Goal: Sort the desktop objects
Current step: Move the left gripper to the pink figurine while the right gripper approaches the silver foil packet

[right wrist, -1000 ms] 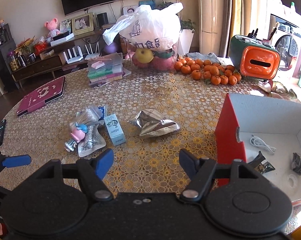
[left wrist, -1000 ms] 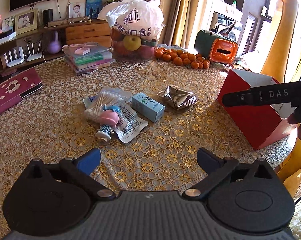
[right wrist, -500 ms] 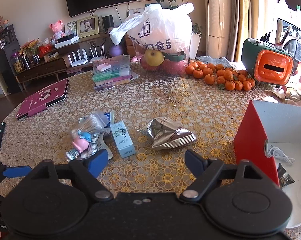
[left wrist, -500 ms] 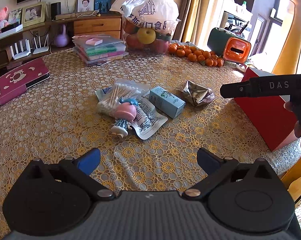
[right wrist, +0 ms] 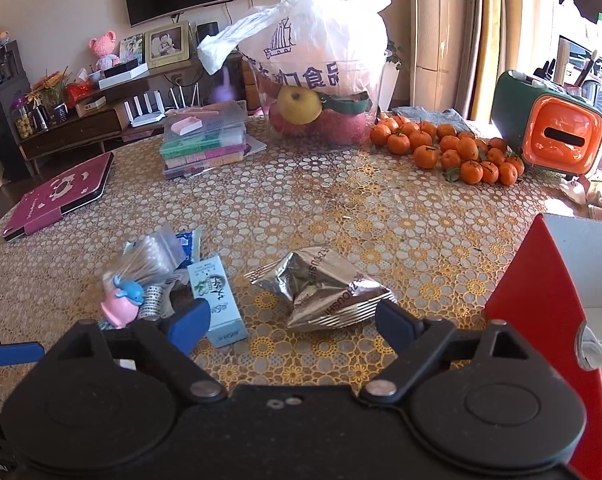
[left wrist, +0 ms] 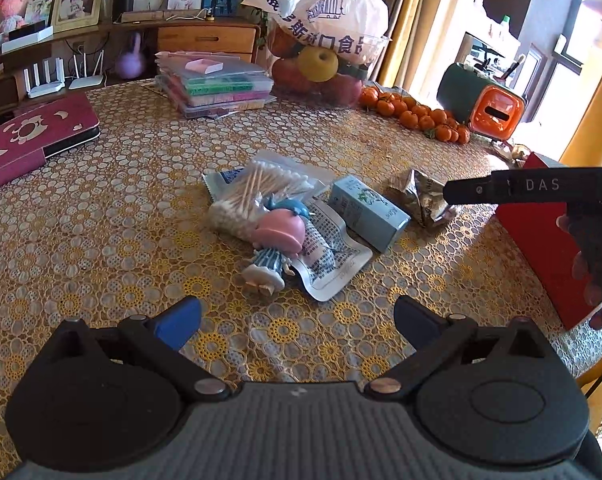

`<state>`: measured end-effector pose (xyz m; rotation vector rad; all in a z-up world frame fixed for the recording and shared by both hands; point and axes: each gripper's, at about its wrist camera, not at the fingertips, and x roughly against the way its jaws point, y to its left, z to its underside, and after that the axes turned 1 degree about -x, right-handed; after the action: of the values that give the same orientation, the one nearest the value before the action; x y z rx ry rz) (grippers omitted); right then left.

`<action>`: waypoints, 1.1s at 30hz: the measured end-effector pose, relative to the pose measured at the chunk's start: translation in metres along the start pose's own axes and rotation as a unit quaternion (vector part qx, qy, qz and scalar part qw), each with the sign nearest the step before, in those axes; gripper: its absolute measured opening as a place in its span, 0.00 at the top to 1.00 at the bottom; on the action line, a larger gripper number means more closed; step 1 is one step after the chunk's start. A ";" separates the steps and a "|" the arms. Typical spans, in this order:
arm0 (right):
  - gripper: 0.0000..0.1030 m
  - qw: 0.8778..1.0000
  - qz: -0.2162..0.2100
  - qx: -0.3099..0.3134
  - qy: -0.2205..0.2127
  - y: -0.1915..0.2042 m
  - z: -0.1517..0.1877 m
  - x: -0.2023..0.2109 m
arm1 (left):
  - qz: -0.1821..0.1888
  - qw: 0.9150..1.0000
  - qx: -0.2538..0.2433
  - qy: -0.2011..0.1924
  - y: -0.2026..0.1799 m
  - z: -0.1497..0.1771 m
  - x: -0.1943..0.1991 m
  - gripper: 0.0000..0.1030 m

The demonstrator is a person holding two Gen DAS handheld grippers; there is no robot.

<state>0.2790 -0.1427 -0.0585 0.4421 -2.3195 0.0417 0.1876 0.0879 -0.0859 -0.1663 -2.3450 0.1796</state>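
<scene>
A small pile lies mid-table: a bag of cotton swabs [left wrist: 257,192], a pink and blue toy figure [left wrist: 275,240], a printed sachet [left wrist: 333,264], a light blue carton [left wrist: 367,212] and a silver foil packet [left wrist: 423,196]. The red box [left wrist: 541,256] stands at the right. My left gripper [left wrist: 297,320] is open and empty, just short of the toy. My right gripper [right wrist: 291,326] is open and empty, its fingers on either side of the foil packet [right wrist: 325,292], next to the carton [right wrist: 217,300] and the red box [right wrist: 549,280].
At the back stand a fruit container under a white bag [right wrist: 321,76], a heap of tangerines [right wrist: 449,152], an orange and green case [right wrist: 549,128] and stacked plastic boxes [right wrist: 205,140]. A maroon tablet case [right wrist: 61,196] lies at the left.
Both grippers have moved forward toward the pile. The right gripper has closed in on the foil packet. Nothing has been picked up.
</scene>
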 end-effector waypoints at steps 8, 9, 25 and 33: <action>0.12 1.000 0.017 -0.002 0.014 -0.011 -0.008 -0.028 | 0.000 1.000 0.006 0.003 0.012 -0.013 -0.017 0.00; 0.12 1.000 0.020 -0.003 0.015 -0.013 -0.009 -0.031 | -0.001 1.000 0.008 0.004 0.014 -0.014 -0.019 0.00; 0.12 0.999 0.019 0.014 0.034 -0.016 -0.019 -0.069 | 0.007 1.000 0.018 0.004 0.029 -0.019 -0.040 0.07; 0.12 0.999 0.017 0.031 0.029 -0.014 -0.023 -0.072 | 0.014 1.000 0.014 -0.006 0.026 -0.017 -0.043 0.30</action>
<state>0.3461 -0.1304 -0.0935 0.4267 -2.2737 0.1402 0.2321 0.1069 -0.1084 -0.1857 -2.3525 0.2268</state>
